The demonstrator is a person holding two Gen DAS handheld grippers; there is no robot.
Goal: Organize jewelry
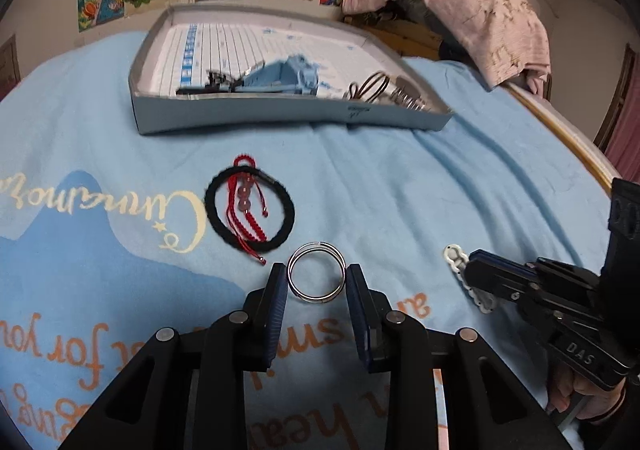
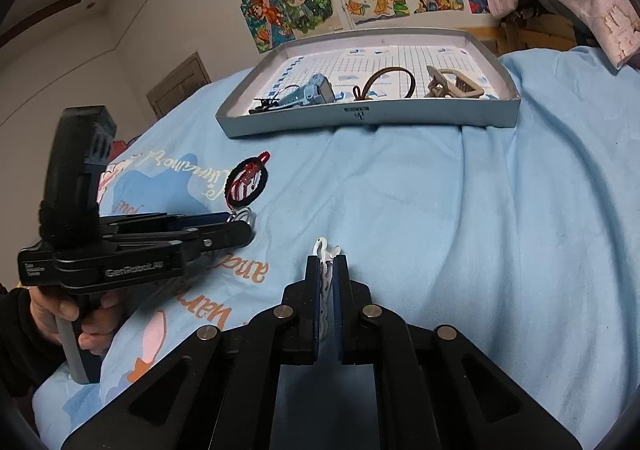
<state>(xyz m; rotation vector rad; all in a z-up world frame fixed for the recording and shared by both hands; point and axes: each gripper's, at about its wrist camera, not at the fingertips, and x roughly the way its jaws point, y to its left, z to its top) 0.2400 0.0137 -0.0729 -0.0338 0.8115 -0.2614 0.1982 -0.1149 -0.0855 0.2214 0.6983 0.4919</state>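
Observation:
A silver wire ring (image 1: 294,290) stands tilted between the blue pads of my left gripper (image 1: 316,270), which is shut on it just above the blue blanket. In the right wrist view the ring (image 2: 242,214) shows at the left gripper's (image 2: 245,225) tips. My right gripper (image 2: 326,258) is shut on a white chain-link piece (image 2: 322,248), low over the blanket. From the left wrist view that white chain (image 1: 458,262) sticks out of the right gripper (image 1: 471,258). A black hair tie (image 1: 218,228) with a red braided bracelet (image 1: 244,205) across it lies on the blanket.
A shallow grey box (image 1: 280,117) sits further back on the bed, holding a blue clip (image 1: 280,75), a brown hair tie (image 2: 386,79) and a beige claw clip (image 2: 450,83). A pink garment (image 1: 480,9) hangs at the back right. Drawings cover the wall.

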